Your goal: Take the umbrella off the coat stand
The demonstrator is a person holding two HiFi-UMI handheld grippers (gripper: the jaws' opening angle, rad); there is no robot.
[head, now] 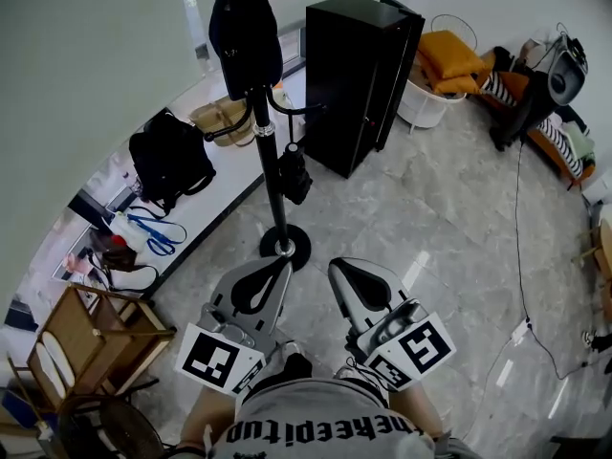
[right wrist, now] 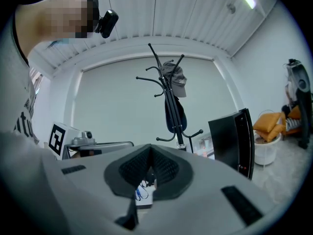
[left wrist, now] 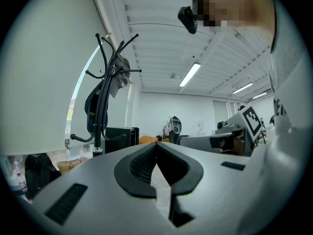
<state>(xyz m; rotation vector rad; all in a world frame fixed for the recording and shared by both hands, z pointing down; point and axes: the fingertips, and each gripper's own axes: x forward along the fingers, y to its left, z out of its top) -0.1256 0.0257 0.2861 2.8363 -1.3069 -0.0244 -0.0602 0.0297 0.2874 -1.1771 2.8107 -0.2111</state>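
The black coat stand (head: 269, 151) rises from a round base (head: 285, 247) just ahead of me. From one of its lower hooks hangs a short black folded umbrella (head: 294, 172). Higher up hang a dark bag (head: 246, 27) and a grey cap (right wrist: 177, 80). The stand (left wrist: 100, 106) also shows at the left of the left gripper view and mid-frame as the stand (right wrist: 172, 106) in the right gripper view; neither shows the umbrella. My left gripper (head: 282, 266) and right gripper (head: 336, 267) are side by side near the base, both shut and empty, short of the pole.
A tall black cabinet (head: 359, 75) stands right of the stand. A white ledge (head: 225, 175) along the curved wall carries a black backpack (head: 170, 156) and small items. A wooden rack (head: 91, 338) is at the lower left. A basket with orange cushions (head: 445, 65) and a floor cable (head: 521, 256) lie to the right.
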